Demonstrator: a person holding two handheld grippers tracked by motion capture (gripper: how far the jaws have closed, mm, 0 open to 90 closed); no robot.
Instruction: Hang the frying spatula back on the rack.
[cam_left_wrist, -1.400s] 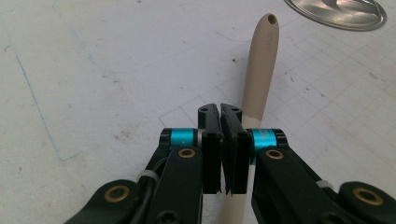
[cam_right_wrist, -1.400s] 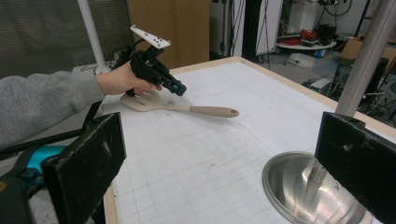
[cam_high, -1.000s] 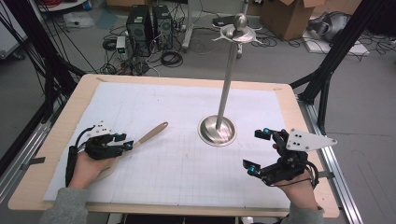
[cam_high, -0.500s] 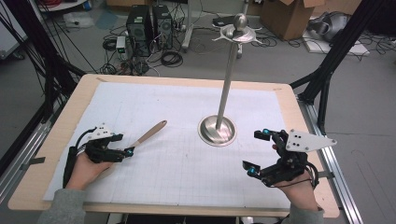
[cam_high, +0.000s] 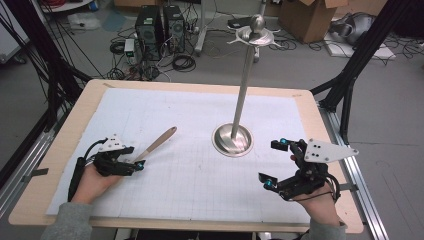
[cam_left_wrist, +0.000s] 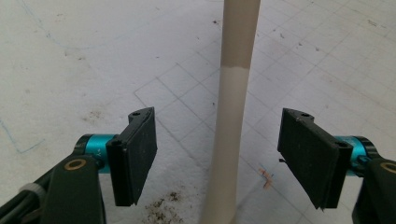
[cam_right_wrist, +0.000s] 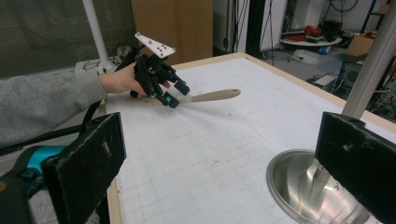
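A tan utensil (cam_high: 159, 142) lies slanted on the white grid mat, its thicker end pointing toward the far right. My left gripper (cam_high: 135, 163) rests at the utensil's near end. In the left gripper view the handle (cam_left_wrist: 233, 135) runs up between the two pads, and both pads stand clear of it. The left gripper (cam_left_wrist: 217, 158) is open; its jaws have just been closing a little around the handle. My right gripper (cam_high: 272, 162) is open and holds nothing, beside the round base of a tall metal stand (cam_high: 232, 140). The right gripper view looks between its own open jaws (cam_right_wrist: 219, 163) across the mat to the left gripper (cam_right_wrist: 161, 86) and the utensil (cam_right_wrist: 215, 95).
The stand's pole (cam_high: 245, 85) rises from the mat's middle right to a hooked top (cam_high: 256, 35). The white mat (cam_high: 200, 175) covers most of the wooden table (cam_high: 327, 150). Computers, cables and boxes lie on the floor beyond the far edge.
The left gripper's jaws stand wider around the utensil's handle than a second ago, and the hand has rolled slightly. The right gripper has kept still.
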